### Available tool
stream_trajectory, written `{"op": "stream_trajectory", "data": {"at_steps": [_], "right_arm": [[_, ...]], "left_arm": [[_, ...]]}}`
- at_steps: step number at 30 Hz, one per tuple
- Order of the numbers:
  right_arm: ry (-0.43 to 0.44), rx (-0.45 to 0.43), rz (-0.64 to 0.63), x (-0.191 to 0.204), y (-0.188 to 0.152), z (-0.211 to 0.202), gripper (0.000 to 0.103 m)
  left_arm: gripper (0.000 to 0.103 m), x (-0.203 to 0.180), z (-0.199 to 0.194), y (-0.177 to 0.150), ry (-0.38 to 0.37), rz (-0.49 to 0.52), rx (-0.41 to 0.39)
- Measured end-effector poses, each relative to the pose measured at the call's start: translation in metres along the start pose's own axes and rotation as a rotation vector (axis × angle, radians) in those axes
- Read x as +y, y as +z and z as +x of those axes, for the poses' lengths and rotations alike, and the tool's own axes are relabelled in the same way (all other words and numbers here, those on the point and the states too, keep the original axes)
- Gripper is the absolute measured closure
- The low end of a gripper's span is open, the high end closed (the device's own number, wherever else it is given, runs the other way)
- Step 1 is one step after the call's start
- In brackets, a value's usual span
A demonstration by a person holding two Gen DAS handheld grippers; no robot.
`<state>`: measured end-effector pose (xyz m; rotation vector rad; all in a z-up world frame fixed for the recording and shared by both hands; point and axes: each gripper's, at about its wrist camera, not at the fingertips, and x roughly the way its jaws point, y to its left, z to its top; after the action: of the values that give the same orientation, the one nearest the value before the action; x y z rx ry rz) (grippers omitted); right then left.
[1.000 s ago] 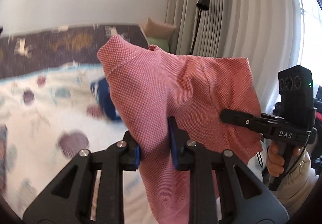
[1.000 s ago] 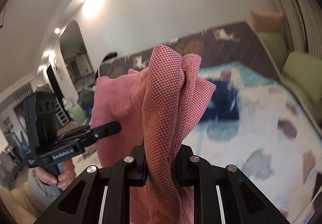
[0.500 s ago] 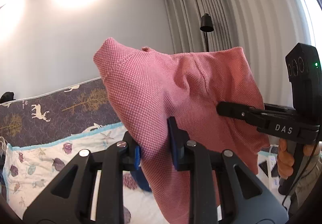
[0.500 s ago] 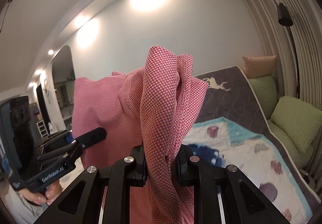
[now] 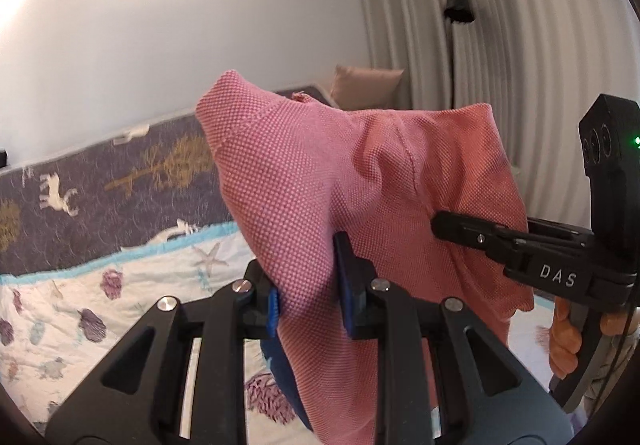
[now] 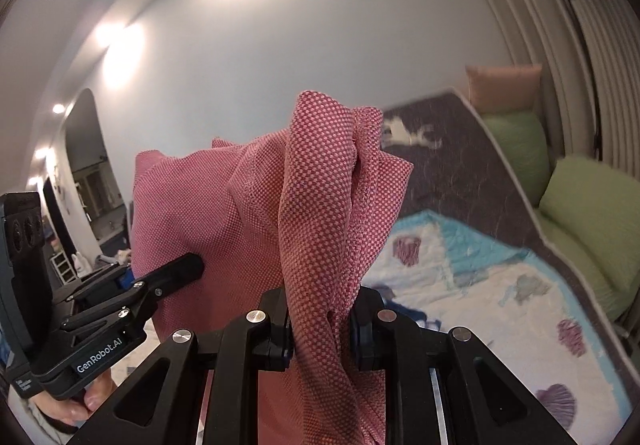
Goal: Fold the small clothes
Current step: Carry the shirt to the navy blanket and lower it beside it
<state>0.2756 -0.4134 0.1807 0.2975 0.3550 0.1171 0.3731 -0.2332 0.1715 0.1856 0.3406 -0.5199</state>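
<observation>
Left gripper (image 5: pixel 308 285) and right gripper (image 6: pixel 320 319), both narrow, apparently pinch the pink garment (image 5: pixel 320 185).

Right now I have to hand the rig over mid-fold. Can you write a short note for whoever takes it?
Left gripper: shut on the pink garment, pinching a bunched edge.
Right gripper: shut on another bunched part of the same garment.
The garment hangs in the air between the two grippers, above the patterned bedspread. A dark blue item lies on the bed beyond it; what it is cannot be told.
Done: garment picked up by both grippers.
Left: probably lay it flat on the bedspread, then make the folds. No fold shows yet.
</observation>
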Motion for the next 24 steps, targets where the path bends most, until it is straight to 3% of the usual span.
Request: {"op": "stream_trajectory", "data": {"at_steps": [3, 6, 8, 9, 10, 11, 13, 16, 19, 24], "right_arm": [[-0.026, 0.09, -0.003, -0.014, -0.018, 0.062, 0.082], [-0.083, 0.206, -0.044, -0.026, -0.047, 0.126, 0.08], [-0.2, 0.281, -0.064, -0.039, -0.07, 0.169, 0.074], [-0.245, 0.302, -0.056, -0.047, -0.079, 0.182, 0.072], [-0.297, 0.321, -0.03, -0.06, -0.091, 0.195, 0.069], [-0.284, 0.329, 0.028, -0.075, -0.104, 0.203, 0.062], [-0.217, 0.304, 0.12, -0.094, -0.116, 0.206, 0.059], [-0.146, 0.297, 0.223, -0.113, -0.122, 0.2, 0.054], [-0.148, 0.31, 0.241, -0.119, -0.125, 0.198, 0.042], [-0.085, 0.3, 0.351, -0.136, -0.127, 0.201, 0.038]], "left_arm": [[0.074, 0.02, 0.064, -0.039, 0.03, -0.015, 0.071], [0.066, 0.039, 0.132, -0.088, 0.117, -0.031, 0.181], [0.066, 0.043, 0.17, -0.124, 0.256, 0.006, 0.259], [0.066, 0.046, 0.182, -0.14, 0.281, 0.013, 0.277], [0.066, 0.055, 0.184, -0.156, 0.229, -0.067, 0.242], [0.066, 0.063, 0.18, -0.162, 0.189, -0.141, 0.213], [0.063, 0.073, 0.18, -0.169, 0.126, -0.222, 0.196], [0.063, 0.069, 0.18, -0.173, 0.123, -0.235, 0.174], [0.063, 0.065, 0.18, -0.171, 0.13, -0.226, 0.173], [0.062, 0.066, 0.188, -0.169, 0.166, -0.189, 0.192]]}}
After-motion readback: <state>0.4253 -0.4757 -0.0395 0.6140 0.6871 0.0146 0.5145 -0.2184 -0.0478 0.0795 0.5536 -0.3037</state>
